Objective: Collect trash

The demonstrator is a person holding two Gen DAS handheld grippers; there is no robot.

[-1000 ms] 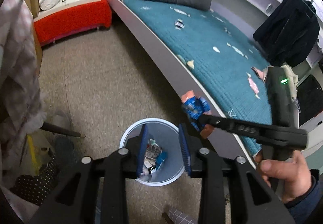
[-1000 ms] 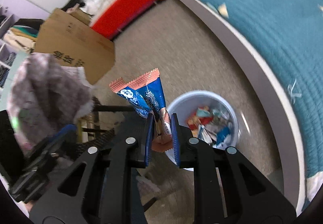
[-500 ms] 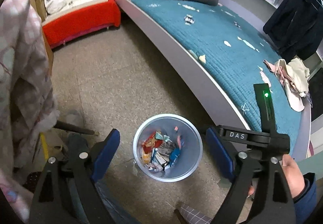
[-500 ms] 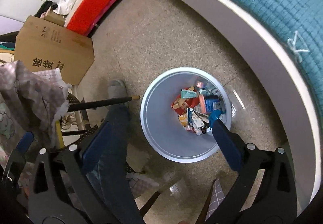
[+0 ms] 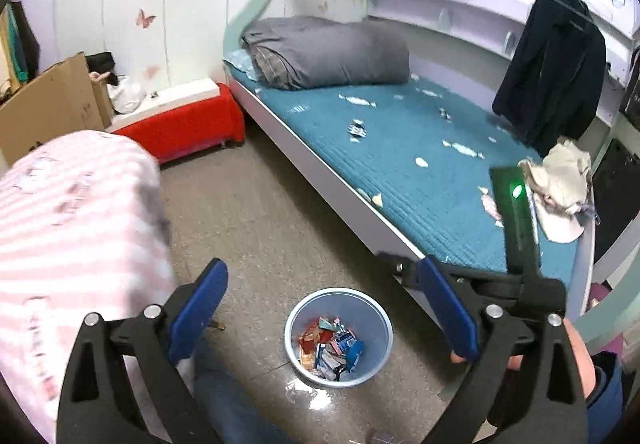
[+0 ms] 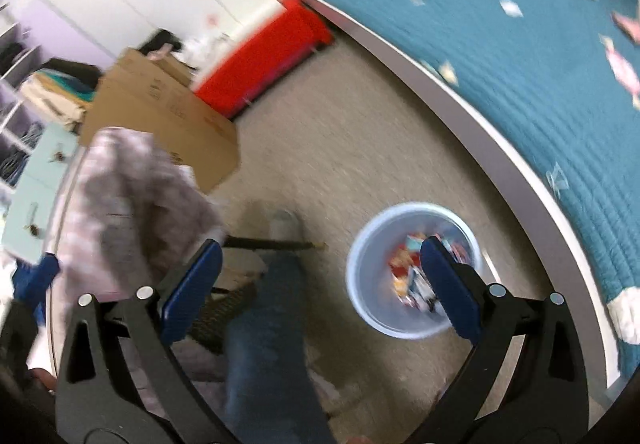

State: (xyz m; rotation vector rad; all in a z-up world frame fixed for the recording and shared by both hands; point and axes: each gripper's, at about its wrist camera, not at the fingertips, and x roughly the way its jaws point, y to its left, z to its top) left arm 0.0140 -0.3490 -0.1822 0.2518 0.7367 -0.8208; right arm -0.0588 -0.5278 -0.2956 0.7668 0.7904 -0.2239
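A pale blue trash bin (image 5: pixel 296 318) stands on the floor beside the bed, with several wrappers (image 5: pixel 332 350) in it. It also shows in the right wrist view (image 6: pixel 360 284). My left gripper (image 5: pixel 322 306) is wide open and empty, raised above the bin. My right gripper (image 6: pixel 320 280) is wide open and empty, above the floor left of the bin; its body (image 5: pixel 516 220) shows at the right of the left wrist view. Several scraps of trash (image 5: pixel 358 128) lie on the teal bed cover (image 5: pixel 400 164); some (image 6: pixel 620 64) show in the right wrist view.
A grey folded duvet (image 5: pixel 332 54) lies at the bed's head. A red bench (image 5: pixel 188 128) and a cardboard box (image 5: pixel 52 104) stand by the wall. A dark jacket (image 5: pixel 556 72) hangs right. Pink striped cloth (image 5: pixel 68 244) is close left. The person's jeans leg (image 6: pixel 272 344) is below.
My right gripper opened and dropped the blue snack wrapper into the bin. My left gripper opened too. Both have since lifted and tilted up toward the bed.
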